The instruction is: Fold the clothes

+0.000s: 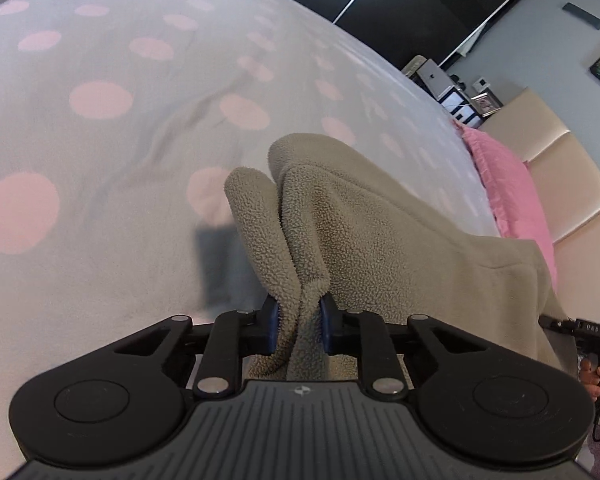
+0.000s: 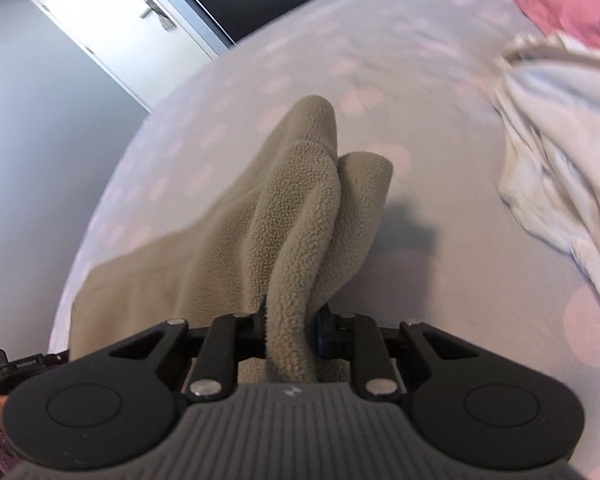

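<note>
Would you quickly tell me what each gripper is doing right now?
Left gripper: closed on the beige fleece.
Right gripper: closed on the same fleece.

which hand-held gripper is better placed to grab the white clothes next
Right. The white garment lies just right of the right hand-held gripper; the left view doesn't show it. Both the right and the left hand-held gripper are shut on the beige fleece, so it must release first.

Olive-tan fleece garment (image 1: 379, 232), grey bedsheet (image 1: 100, 152) with pink dots, pink blanket (image 1: 511, 188), white clothes (image 2: 559, 168)
</note>
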`<action>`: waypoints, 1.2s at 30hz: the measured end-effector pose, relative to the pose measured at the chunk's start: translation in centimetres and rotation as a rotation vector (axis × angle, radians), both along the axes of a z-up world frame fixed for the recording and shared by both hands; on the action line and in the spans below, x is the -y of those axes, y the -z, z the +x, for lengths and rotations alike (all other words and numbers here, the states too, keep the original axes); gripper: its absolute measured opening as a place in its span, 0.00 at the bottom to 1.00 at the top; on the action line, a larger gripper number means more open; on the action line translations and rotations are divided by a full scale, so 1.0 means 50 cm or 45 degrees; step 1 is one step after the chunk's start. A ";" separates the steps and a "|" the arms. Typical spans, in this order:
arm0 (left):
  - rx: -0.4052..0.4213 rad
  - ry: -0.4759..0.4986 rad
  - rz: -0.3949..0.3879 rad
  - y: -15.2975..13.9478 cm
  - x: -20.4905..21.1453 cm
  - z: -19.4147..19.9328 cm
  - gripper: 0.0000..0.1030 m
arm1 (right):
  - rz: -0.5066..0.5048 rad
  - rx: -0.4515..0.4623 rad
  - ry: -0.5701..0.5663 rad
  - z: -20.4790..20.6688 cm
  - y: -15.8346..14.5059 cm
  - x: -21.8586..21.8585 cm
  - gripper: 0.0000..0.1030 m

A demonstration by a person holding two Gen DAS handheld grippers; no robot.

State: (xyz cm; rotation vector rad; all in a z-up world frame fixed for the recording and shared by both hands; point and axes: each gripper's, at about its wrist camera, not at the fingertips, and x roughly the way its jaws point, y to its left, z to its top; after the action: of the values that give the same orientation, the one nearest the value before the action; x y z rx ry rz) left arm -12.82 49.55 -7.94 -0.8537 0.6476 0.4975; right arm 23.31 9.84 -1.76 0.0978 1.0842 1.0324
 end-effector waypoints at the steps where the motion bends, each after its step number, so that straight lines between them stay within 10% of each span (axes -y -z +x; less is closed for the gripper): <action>1: 0.006 -0.002 0.007 -0.012 0.001 -0.004 0.16 | 0.015 0.005 0.000 -0.005 -0.016 -0.001 0.20; 18: 0.052 -0.280 0.256 -0.237 -0.134 -0.217 0.16 | 0.269 -0.058 -0.182 -0.221 -0.105 -0.213 0.19; 36: 0.171 -0.583 0.269 -0.179 -0.491 -0.353 0.15 | 0.354 -0.044 -0.335 -0.348 -0.076 -0.704 0.19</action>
State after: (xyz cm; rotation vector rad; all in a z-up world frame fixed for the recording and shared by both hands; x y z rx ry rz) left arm -30.46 74.09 1.00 -0.8264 0.2651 0.8967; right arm 5.89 45.02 2.02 0.2011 0.9959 1.4212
